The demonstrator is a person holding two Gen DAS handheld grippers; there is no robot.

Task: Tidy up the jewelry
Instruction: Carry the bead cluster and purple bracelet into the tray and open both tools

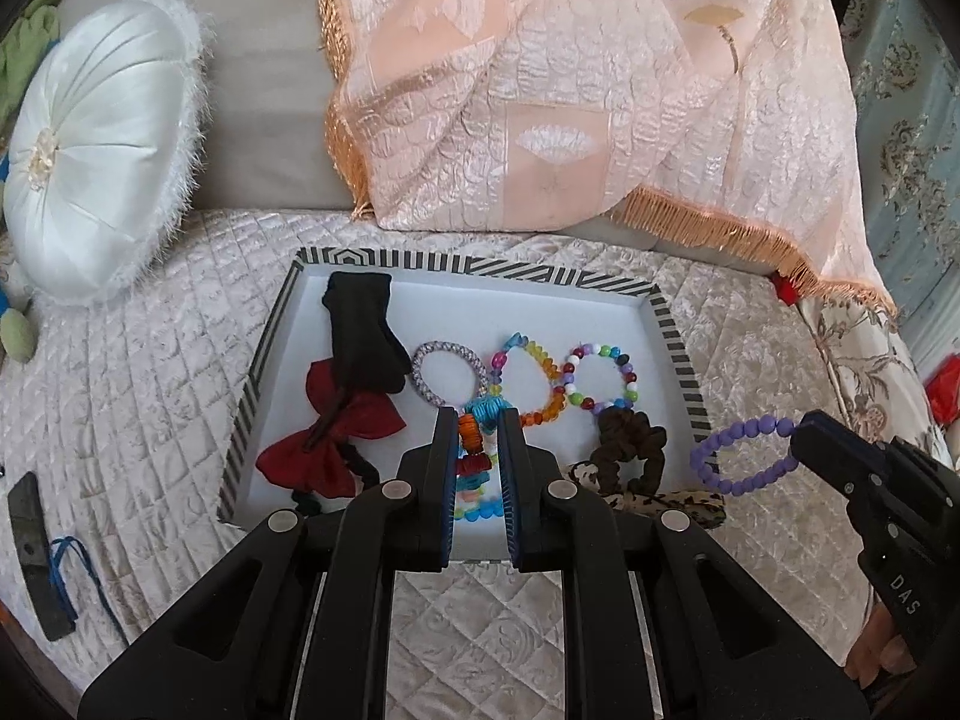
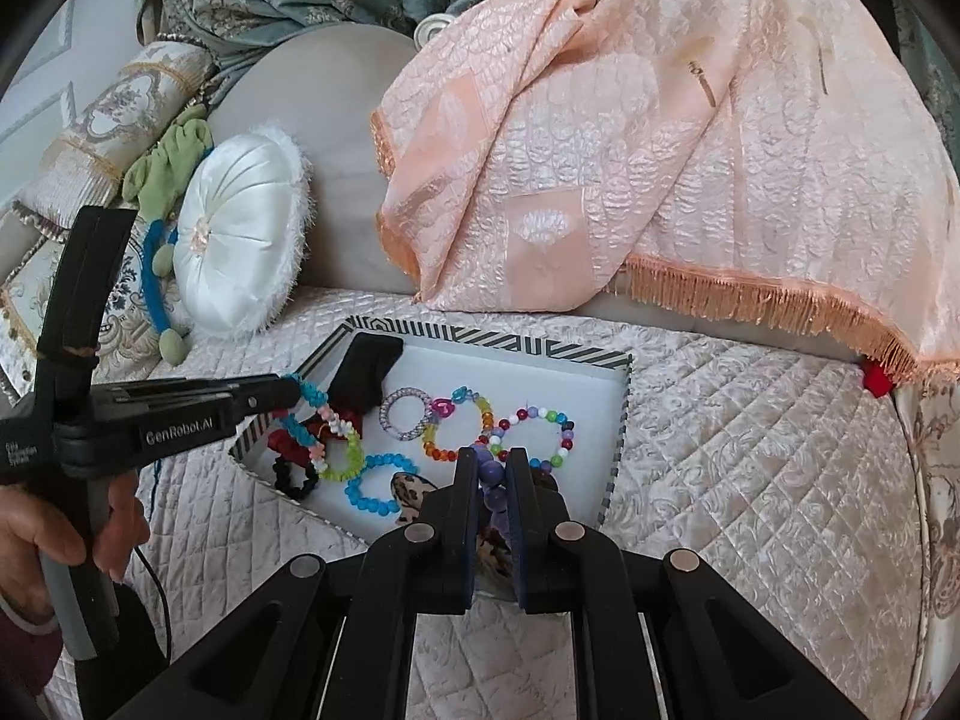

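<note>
A white tray with a striped rim (image 1: 678,348) (image 2: 618,420) lies on the quilted sofa seat. In it lie a silver bracelet (image 1: 447,373) (image 2: 408,414), a rainbow bead bracelet (image 1: 534,384) (image 2: 456,429), a mixed-colour bead bracelet (image 1: 600,378) (image 2: 540,435), a red bow (image 1: 336,432), a black cloth (image 1: 360,330) and a brown scrunchie (image 1: 630,450). My left gripper (image 1: 475,420) (image 2: 294,390) is shut on a multicolour bead bracelet (image 1: 474,450) (image 2: 336,438), held over the tray. My right gripper (image 2: 492,462) (image 1: 798,438) is shut on a purple bead bracelet (image 1: 744,453) (image 2: 489,480) at the tray's right edge.
A blue bead bracelet (image 2: 378,483) and a leopard-print hair tie (image 2: 414,495) (image 1: 660,501) lie at the tray's near side. A white round cushion (image 1: 96,168) (image 2: 240,246) stands at the left. A peach fringed throw (image 1: 570,90) (image 2: 660,150) hangs behind. A black strip (image 1: 36,546) lies left.
</note>
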